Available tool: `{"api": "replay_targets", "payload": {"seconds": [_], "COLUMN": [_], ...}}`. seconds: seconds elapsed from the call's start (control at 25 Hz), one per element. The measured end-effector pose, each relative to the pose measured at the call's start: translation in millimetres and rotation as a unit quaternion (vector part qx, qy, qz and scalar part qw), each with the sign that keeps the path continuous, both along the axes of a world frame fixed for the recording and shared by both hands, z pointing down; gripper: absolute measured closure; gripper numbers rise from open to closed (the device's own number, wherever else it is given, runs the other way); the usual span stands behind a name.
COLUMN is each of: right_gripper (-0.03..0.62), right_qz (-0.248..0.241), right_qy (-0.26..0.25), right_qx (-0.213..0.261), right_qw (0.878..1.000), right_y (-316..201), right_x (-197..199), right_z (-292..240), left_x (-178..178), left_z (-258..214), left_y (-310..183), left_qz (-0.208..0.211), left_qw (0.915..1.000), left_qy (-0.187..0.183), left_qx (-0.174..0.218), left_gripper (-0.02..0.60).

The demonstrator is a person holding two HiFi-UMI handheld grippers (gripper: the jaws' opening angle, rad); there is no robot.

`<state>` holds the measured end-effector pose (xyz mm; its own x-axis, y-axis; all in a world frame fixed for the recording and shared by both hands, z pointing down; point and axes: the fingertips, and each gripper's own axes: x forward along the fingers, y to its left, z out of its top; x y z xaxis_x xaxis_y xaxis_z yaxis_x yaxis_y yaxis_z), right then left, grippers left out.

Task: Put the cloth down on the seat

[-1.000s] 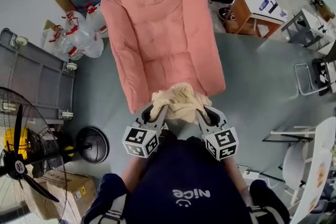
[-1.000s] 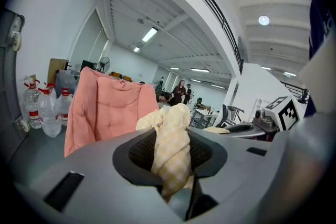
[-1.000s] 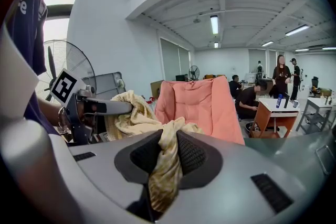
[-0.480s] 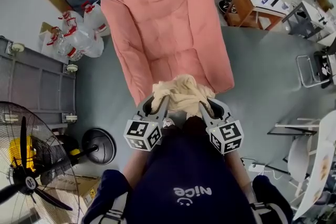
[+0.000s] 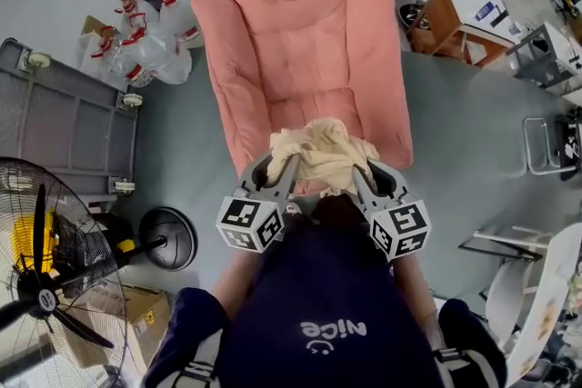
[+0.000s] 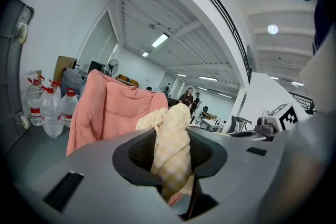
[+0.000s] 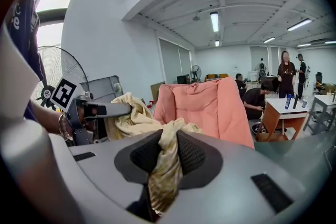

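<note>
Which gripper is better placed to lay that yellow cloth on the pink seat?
Neither clearly: left gripper and right gripper both clamp the cloth, side by side at the front of the seat; likely both together.

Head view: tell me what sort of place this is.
Probably an open workshop or lab hall, not a home: a bare grey floor, with a big black pedestal fan, a grey wheeled metal cart and clear red-capped water jugs near the pink padded armchair.

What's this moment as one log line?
left claw: shut on cloth | right claw: shut on cloth | cloth: bunched between them, at seat front edge | not yet down
</note>
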<state>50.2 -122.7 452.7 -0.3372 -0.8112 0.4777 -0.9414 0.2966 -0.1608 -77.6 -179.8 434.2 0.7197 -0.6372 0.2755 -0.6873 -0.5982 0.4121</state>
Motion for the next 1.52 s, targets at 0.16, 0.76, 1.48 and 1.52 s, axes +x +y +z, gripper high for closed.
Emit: {"api": "replay_targets", "payload": {"seconds": [0.16,0.76,1.48,1.52], "right_gripper": [0.493,0.493,0.493,0.493], "right_qz": [-0.007,-0.039,-0.069,-0.071], "right_qy": [0.002,0.012,0.021,0.021], "right_qx": [0.002,0.011,-0.055,-0.062], "right_qw": [1.0,0.999,0.996,0.995], "right_y": [-34.6,-132.5,-241.6,-246.5], "right_x": [11.0,80.9,131.2,131.7], "right_z": [-4.8,3.2,108.3,118.3], "left_x": [9.2,76.0,128.8,128.5], "left_z": [-4.4,5.4,120.3,131.5], "left_y": [-29.6,-119.7,-228.9,-233.5], "left_qz": [-0.016,-0.051,-0.088,-0.091], "left_qw": [0.9999,0.9986,0.9934,0.9924], "left_qy": [-0.001,0.015,-0.03,-0.031], "left_qx": [0.002,0.0,-0.067,-0.076], "left_gripper": [0.442,0.442,0.442,0.442]}}
